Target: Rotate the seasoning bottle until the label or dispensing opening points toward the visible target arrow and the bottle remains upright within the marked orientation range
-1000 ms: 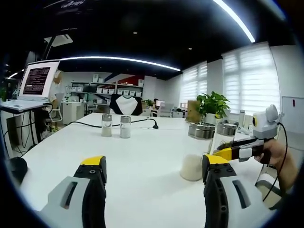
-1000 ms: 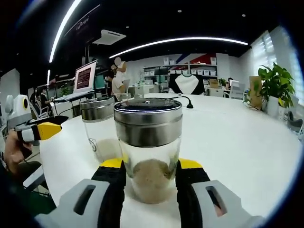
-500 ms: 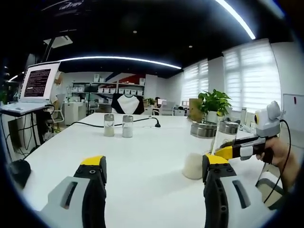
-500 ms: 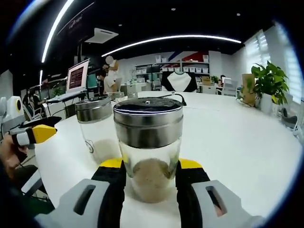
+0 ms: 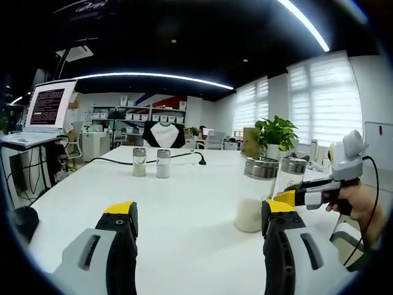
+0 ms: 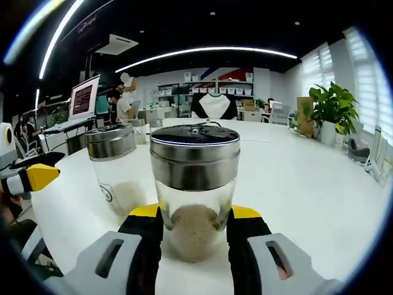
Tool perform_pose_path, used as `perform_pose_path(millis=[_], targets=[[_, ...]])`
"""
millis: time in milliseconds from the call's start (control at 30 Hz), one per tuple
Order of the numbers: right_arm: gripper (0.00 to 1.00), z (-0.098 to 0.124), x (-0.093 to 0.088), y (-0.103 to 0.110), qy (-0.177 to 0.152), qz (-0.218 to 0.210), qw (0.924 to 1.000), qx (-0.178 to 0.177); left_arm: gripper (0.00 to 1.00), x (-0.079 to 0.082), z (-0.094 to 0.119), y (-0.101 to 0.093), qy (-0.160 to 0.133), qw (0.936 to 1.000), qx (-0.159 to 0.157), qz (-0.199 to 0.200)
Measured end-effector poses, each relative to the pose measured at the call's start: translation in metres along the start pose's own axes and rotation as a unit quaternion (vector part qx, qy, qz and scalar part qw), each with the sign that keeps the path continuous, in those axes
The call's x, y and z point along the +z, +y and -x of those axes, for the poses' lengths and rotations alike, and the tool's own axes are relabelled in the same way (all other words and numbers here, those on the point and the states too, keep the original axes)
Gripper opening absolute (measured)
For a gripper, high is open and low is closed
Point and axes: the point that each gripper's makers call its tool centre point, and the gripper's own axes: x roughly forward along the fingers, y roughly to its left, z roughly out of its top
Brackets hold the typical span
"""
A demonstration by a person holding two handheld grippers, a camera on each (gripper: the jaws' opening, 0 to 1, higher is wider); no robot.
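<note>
**Right tool clamps a seasoning jar upright while the left tool waits empty**

In the right gripper view, the right tool [image 6: 194, 228] has both jaws pressed against the lower sides of a glass seasoning bottle [image 6: 194, 190] with a steel lid. The grip is low, likely so the bottle stays upright on the white table [image 6: 307, 184] while it is turned. Brownish powder fills its bottom part. A second jar [image 6: 116, 169], holding pale powder, stands just beside it on the left, apart from the jaws.

In the left gripper view, the left tool [image 5: 196, 224] is wide open with nothing between its jaws, held back over the table, probably to keep clear of the turn. The gripped bottle [image 5: 288, 175] sits to the right there, behind the second jar. 2 small shakers [image 5: 150, 163] stand farther back, well apart.

I cannot make out a target arrow or a label.
</note>
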Motion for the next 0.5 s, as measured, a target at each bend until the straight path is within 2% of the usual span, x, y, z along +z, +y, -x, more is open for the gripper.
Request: perform_pose_path(millis=[367,467,500], targets=[[0.40,0.0012,-0.0017,0.0004,0.007,0.006,0.9999,0.005,0.87,0.0010,0.0005,0.0006,0.000,1.0000,-0.001,0.001],[0.43,0.0041,0.0058,0.0026,-0.012,0.011,0.9998,0.013,0.87,0.0009,0.0007,0.0024,0.000,1.0000,0.003,0.001],[0.43,0.0045,0.0078,0.0039,-0.017,0.027,0.9994,0.017,0.87,0.0004,0.0007,0.0026,0.001,1.0000,0.003,0.001]])
